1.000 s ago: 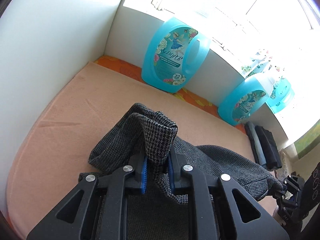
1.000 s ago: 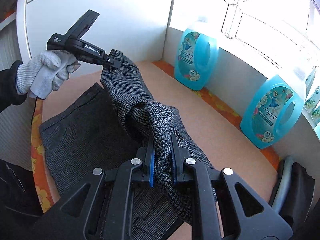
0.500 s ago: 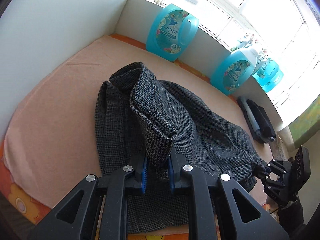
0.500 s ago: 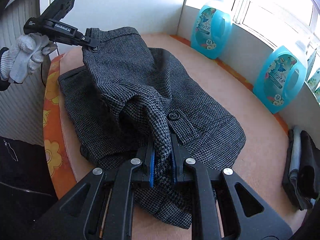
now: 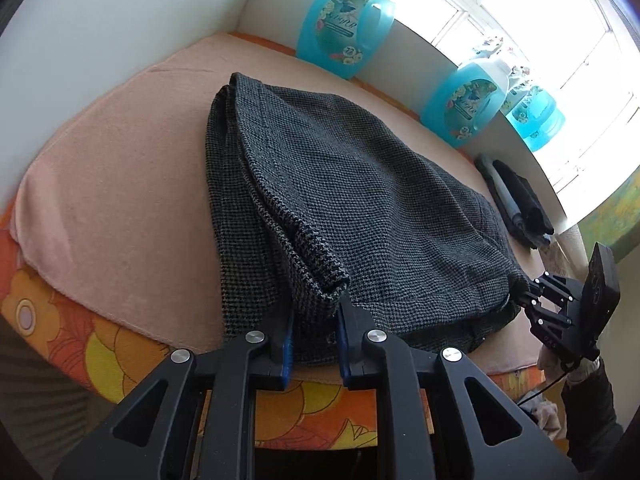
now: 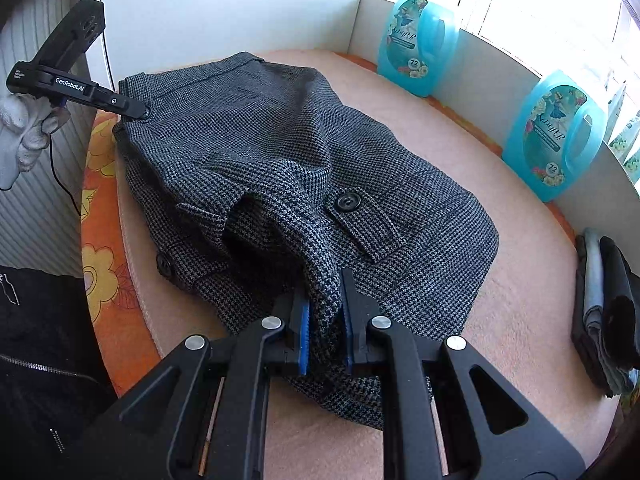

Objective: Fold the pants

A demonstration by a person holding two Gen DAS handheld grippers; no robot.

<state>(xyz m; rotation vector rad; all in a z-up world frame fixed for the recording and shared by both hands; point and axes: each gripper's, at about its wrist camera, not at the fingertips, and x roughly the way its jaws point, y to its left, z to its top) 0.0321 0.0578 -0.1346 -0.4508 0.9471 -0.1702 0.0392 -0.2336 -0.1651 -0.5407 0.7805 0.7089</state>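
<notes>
The pants (image 5: 360, 200) are pinched by both the left hand-held gripper (image 5: 316, 316) and the right hand-held gripper (image 6: 326, 312), spread on a peach-covered table (image 5: 120, 184) by a window.

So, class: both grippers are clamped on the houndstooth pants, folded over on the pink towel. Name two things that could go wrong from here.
1. The right gripper pinches a bunched ridge of the houndstooth pants; released there, it may leave a hump instead of a flat fold.
2. The left gripper holds the corner at the pink towel's near edge, so further pulling could drag the pants off it or shift the stacked layers out of line.
</notes>
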